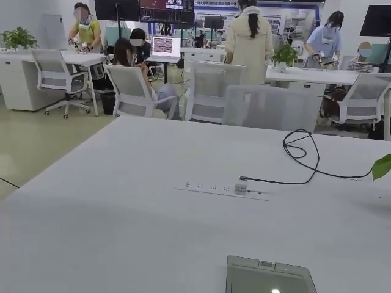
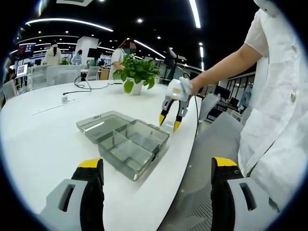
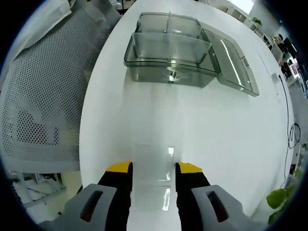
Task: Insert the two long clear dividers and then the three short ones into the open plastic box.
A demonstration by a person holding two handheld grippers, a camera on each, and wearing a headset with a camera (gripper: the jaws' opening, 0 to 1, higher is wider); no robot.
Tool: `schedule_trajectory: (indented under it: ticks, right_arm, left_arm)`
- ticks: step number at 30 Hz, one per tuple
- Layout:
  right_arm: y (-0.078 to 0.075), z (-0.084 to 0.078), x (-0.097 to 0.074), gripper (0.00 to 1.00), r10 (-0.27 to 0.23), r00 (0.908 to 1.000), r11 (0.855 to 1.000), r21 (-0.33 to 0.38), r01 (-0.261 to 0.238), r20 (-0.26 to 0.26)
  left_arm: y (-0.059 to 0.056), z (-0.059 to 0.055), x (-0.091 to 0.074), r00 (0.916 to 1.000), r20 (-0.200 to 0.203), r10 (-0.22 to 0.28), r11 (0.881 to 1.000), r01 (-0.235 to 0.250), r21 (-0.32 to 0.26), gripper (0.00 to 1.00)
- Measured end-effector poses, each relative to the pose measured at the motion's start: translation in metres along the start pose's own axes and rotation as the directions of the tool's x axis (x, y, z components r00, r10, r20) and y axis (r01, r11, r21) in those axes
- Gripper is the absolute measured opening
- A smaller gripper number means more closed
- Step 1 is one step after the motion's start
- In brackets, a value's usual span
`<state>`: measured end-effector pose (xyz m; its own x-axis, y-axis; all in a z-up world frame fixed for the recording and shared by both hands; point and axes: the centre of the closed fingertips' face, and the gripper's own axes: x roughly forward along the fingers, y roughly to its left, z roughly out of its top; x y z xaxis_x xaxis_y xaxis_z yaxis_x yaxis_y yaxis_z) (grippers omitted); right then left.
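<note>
**Right claw [image 3: 154, 167] at a clear divider [image 3: 153, 151], right gripper view.** The divider lies flat on the white bench [image 3: 144, 115] at lower centre of the frame. The yellow-tipped jaws flank it on two opposite edges. We cannot tell whether the pads already press it.

The open box [image 3: 168, 72] sits at upper centre, well apart from the divider. Its lid [image 3: 231, 62] is laid back toward the upper right. We seem to make out one partition [image 3: 168, 34] standing across the box.

In the left gripper view the left claw [image 2: 156, 162] is spread wide and empty at the bottom of the frame, with the box at centre beyond it.

We judge the divider light, thin and stiff enough to keep its shape, yet brittle, slick and hard to see against the bench. Lying flat, it offers little to pinch. We would take it by the two edges where the jaws now stand, with modest force, so that it neither bows nor skates free. We would then turn it upright for whatever slots the box walls carry.
</note>
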<state>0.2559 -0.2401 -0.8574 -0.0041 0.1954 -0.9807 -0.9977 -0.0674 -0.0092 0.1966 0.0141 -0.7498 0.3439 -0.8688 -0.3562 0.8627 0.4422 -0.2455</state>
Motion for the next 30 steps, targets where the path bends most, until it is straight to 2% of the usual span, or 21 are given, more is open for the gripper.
schedule_trajectory:
  ticks: [4,22,30]
  right_arm:
    - [0.001,0.0,0.0,0.33,-0.003,1.0,1.0,0.002,0.003,0.001]
    - [0.001,0.0,-0.002,0.33,-0.005,1.0,1.0,0.01,0.005,-0.002]
    - [-0.001,0.011,-0.02,0.33,-0.043,0.9984,0.999,0.03,0.042,0.037]
  left_arm:
    - [0.0,0.0,0.0,1.0,0.0,0.001,1.0,-0.001,0.0,0.94]
    - [-0.001,-0.002,-0.002,1.0,-0.005,0.001,1.0,-0.001,0.002,0.94]
    - [0.0,0.002,-0.002,1.0,-0.004,-0.003,1.0,0.003,0.005,0.93]
